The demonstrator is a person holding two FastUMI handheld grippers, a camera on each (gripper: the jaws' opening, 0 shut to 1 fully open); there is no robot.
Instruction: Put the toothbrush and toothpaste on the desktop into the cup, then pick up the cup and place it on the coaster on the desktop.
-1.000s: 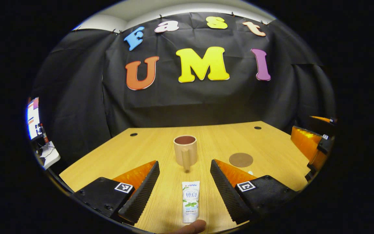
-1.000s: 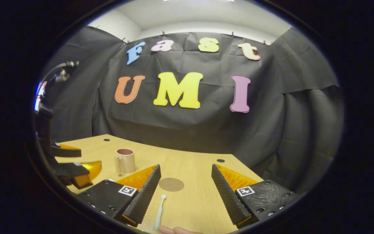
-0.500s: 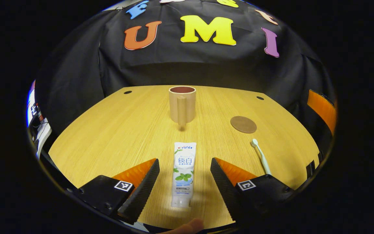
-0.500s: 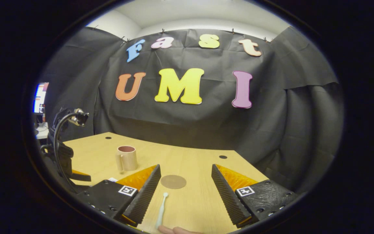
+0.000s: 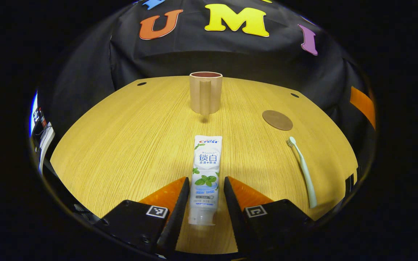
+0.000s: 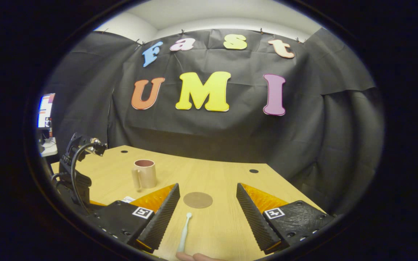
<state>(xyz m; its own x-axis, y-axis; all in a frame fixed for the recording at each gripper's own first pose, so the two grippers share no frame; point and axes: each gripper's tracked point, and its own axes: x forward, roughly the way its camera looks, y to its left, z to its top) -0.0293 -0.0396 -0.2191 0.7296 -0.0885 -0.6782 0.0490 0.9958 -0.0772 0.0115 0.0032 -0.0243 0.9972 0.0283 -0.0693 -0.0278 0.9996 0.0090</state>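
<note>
A white toothpaste tube (image 5: pixel 206 174) lies on the wooden desktop (image 5: pixel 122 145), cap toward me. My left gripper (image 5: pixel 206 181) straddles its lower half, open but narrowed, with thin strips of wood showing on both sides. Beyond it stands a beige cup (image 5: pixel 205 92), handle facing me. A round brown coaster (image 5: pixel 277 120) and a pale toothbrush (image 5: pixel 303 170) lie to the right. In the right gripper view, my right gripper (image 6: pixel 207 186) hangs open above the desk. The toothbrush (image 6: pixel 184 232) lies just inside its left finger, the coaster (image 6: pixel 197 199) ahead, the cup (image 6: pixel 145 174) far left.
The left gripper's body and cable (image 6: pixel 74 177) show at the left of the right gripper view, with a lit screen (image 6: pixel 45 110) behind it. A fingertip (image 6: pixel 194 256) pokes in at the bottom edge. Small cable holes (image 5: pixel 294 95) sit near the desk's back edge.
My left gripper has tipped down and come over the toothpaste tube, and its fingers have narrowed around it. The right gripper has hardly moved and stays open.
</note>
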